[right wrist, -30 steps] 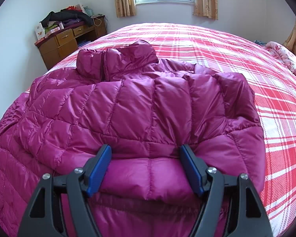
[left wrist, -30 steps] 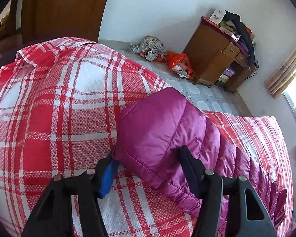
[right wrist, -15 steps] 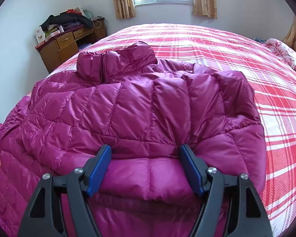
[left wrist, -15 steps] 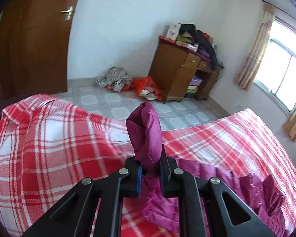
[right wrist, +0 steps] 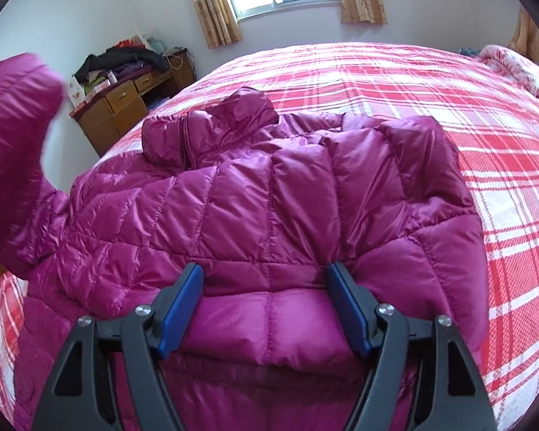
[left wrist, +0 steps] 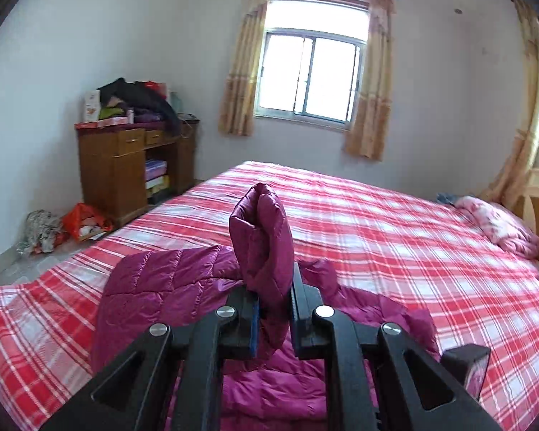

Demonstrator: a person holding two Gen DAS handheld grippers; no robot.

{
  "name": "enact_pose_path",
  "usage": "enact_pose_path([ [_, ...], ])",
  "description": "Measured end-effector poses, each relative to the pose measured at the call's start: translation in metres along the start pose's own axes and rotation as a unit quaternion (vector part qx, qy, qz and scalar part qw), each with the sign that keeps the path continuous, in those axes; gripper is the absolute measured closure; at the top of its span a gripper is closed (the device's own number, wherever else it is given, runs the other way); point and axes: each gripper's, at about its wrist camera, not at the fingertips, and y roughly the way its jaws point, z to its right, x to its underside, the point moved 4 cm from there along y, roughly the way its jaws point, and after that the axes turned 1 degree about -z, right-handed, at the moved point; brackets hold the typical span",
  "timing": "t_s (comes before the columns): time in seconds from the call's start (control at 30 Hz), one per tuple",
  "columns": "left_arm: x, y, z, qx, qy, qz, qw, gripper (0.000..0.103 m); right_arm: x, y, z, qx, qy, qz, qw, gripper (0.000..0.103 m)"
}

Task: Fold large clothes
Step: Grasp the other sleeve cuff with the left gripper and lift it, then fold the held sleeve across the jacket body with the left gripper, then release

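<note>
A magenta quilted down jacket [right wrist: 269,197] lies spread on the red plaid bed [right wrist: 503,179], collar toward the window. My left gripper [left wrist: 273,287] is shut on one sleeve [left wrist: 262,230], whose cuff stands up between the pads, above the jacket body [left wrist: 161,287]. In the right wrist view that lifted sleeve [right wrist: 14,107] hangs in the air at the far left. My right gripper [right wrist: 266,280] is open and low over the jacket's near edge. Its blue pads [right wrist: 183,305] stand either side of a puffy fold without squeezing it.
A wooden cabinet [left wrist: 115,168] piled with clothes stands by the left wall, with bags [left wrist: 82,222] on the floor beside it. A pink blanket [left wrist: 496,226] lies at the bed's far right. A curtained window [left wrist: 309,75] is behind the bed.
The left gripper closed on the sleeve, lifted it off the bed and swung round toward the window. The right gripper stayed in place on the jacket.
</note>
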Motion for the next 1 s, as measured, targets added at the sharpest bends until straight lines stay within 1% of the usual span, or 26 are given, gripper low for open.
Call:
enact_pose_path([
  [0.1,0.03,0.016,0.026,0.019,0.019,-0.033,0.9991,0.09,-0.001,-0.004,0.008,-0.023,0.028,0.011,0.999,0.029],
  [0.17,0.048,0.028,0.032,0.028,0.02,-0.062,0.9974,0.09,-0.001,-0.004,0.011,-0.039,0.043,0.015,0.998,0.029],
  [0.27,0.075,0.044,0.031,0.033,0.015,-0.113,0.9929,0.089,-0.002,-0.005,0.013,-0.047,0.05,0.017,0.997,0.029],
  [0.3,0.077,0.044,0.032,0.035,0.007,-0.114,0.9929,0.089,-0.002,-0.003,0.013,-0.036,0.047,0.012,0.998,0.032],
  [0.33,0.08,0.041,0.032,0.038,-0.001,-0.113,0.9929,0.087,-0.003,-0.003,0.011,-0.032,0.044,0.011,0.998,0.032],
  [0.4,0.08,0.037,0.026,0.041,0.0,-0.127,0.991,0.079,-0.003,-0.003,0.012,-0.036,0.046,0.013,0.998,0.031],
  [0.43,0.079,0.035,0.025,0.044,0.006,-0.136,0.9897,0.067,-0.003,-0.004,0.015,-0.041,0.052,0.014,0.998,0.031],
  [0.47,0.078,0.035,0.032,0.046,0.013,-0.139,0.9892,0.055,-0.004,-0.004,0.016,-0.046,0.057,0.016,0.997,0.031],
  [0.53,0.078,0.025,0.036,0.052,0.024,-0.126,0.9904,0.044,-0.003,-0.004,0.017,-0.047,0.058,0.016,0.997,0.031],
  [0.6,0.074,0.012,0.036,0.076,0.025,-0.107,0.9911,0.037,-0.003,-0.003,0.015,-0.041,0.053,0.013,0.998,0.031],
  [0.63,0.072,0.001,0.035,0.085,0.025,-0.1,0.9911,0.028,-0.004,-0.002,0.015,-0.04,0.052,0.013,0.998,0.031],
  [0.67,0.071,-0.008,0.033,0.086,0.025,-0.093,0.9917,0.023,-0.004,-0.002,0.015,-0.041,0.053,0.013,0.998,0.031],
  [0.73,0.069,-0.025,0.025,0.079,0.02,-0.079,0.9935,0.021,-0.004,-0.002,0.016,-0.043,0.055,0.011,0.998,0.031],
  [0.83,0.066,-0.039,0.004,0.072,0.007,-0.082,0.994,0.021,-0.005,-0.005,0.014,-0.033,0.048,-0.002,0.998,0.031],
  [0.87,0.064,-0.043,-0.006,0.06,0.005,-0.082,0.9948,0.021,-0.005,-0.013,0.013,-0.021,0.043,-0.005,0.999,0.032],
  [0.9,0.062,-0.045,-0.018,0.044,0.004,-0.08,0.9958,0.021,-0.004,-0.024,0.012,-0.011,0.041,0.006,0.999,0.033],
  [1.0,0.053,-0.042,-0.06,-0.016,-0.011,-0.063,0.9978,0.021,-0.007,-0.074,0.009,0.005,0.041,0.077,0.996,0.033],
])
